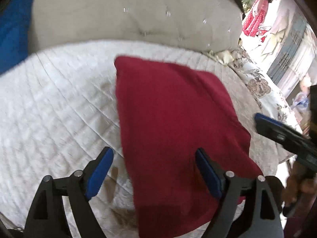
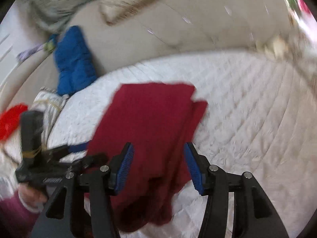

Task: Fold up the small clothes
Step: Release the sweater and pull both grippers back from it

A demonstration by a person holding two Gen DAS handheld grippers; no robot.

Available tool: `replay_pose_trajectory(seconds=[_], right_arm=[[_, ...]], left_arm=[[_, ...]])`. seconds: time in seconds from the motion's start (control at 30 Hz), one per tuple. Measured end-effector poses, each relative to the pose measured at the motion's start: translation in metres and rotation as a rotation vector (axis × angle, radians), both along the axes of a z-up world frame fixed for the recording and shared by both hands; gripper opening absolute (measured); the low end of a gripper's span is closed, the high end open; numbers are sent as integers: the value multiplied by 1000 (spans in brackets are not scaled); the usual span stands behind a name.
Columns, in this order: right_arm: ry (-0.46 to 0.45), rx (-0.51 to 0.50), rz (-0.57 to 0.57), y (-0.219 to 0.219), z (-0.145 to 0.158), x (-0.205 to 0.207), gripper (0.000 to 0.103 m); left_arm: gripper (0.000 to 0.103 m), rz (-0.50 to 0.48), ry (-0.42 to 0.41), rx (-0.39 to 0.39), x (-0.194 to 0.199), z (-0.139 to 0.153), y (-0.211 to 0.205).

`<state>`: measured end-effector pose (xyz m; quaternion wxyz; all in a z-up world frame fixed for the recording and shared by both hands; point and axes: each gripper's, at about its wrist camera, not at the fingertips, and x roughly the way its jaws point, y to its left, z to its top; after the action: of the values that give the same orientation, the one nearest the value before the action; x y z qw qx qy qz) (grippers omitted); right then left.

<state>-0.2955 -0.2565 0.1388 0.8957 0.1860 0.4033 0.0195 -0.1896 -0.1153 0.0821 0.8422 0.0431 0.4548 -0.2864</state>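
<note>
The dark red garment (image 1: 174,119) lies folded into a rough rectangle on the white quilted cover (image 1: 59,103), running from the cover's near edge toward its middle; in my right wrist view the garment (image 2: 150,123) shows a second layer peeking out along its right side. Both views are smeared with motion blur, so I can't make out finer details of the cloth.

My left gripper (image 1: 154,170) stands wide, one blue pad over bare quilt and the other over the garment's near part, and neither pad presses on the fabric. My right gripper (image 2: 158,168) hangs above the garment's near end with its jaws moderately apart; the cloth sits below the gap and I see no pinch on it.

Behind the cover's far edge runs a beige cushioned backrest (image 1: 138,19). A blue cloth (image 2: 73,59) leans against it near the far left corner. A red item (image 2: 10,119) sits past the cover's left edge.
</note>
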Motion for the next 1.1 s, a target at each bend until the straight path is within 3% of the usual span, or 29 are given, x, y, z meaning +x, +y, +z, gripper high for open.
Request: replay_pose_trajectory(seconds=[0.13, 0.2, 0.33, 0.4, 0.5, 0.83, 1.1], right_arm=[[-58, -52, 92, 34, 26, -16, 14], [-14, -86, 119, 45, 17, -17, 7], [167, -154, 73, 47, -41, -20, 4], [137, -133, 46, 47, -52, -24, 4], [109, -128, 24, 48, -36, -30, 5], [-32, -209, -67, 59, 28, -43, 29], [-27, -228, -121, 60, 31, -39, 36]], left_arm=[[90, 17, -45, -1, -9, 5, 3], [90, 27, -56, 18, -15, 6, 5], [90, 54, -89, 25, -25, 12, 20], [90, 68, -102, 26, -30, 16, 27], [90, 80, -137, 27, -35, 23, 29], [90, 105, -226, 39, -51, 44, 26], [90, 132, -243, 32, -54, 50, 28]])
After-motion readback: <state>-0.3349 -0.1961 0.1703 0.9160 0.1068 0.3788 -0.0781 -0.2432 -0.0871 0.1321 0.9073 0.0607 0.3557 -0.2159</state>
